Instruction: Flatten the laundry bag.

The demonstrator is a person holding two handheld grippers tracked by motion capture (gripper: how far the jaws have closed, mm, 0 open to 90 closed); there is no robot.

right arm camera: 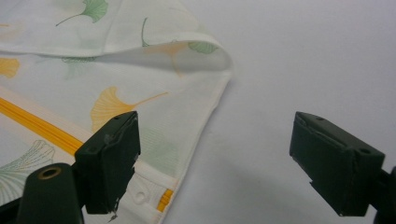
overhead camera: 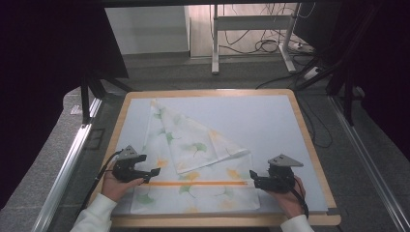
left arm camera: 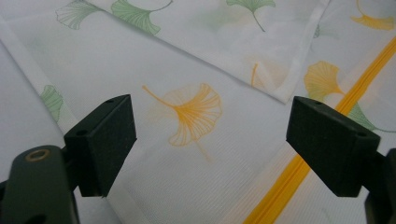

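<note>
Both your left gripper (overhead camera: 155, 171) and right gripper (overhead camera: 252, 174) stand with jaws apart, empty, flanking the ginkgo-print cloth (overhead camera: 193, 164) lying partly folded on the table (overhead camera: 309, 145). A shallow pinch risks snagging one layer only.

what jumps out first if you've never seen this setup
The white cloth printed with green and orange ginkgo leaves draws the eye first: it lies on the near half of the pale table mat, its top corner folded down into a triangle. An orange stripe crosses it near the front edge, and the left gripper and right gripper, both open, sit at the stripe's two ends.
</note>
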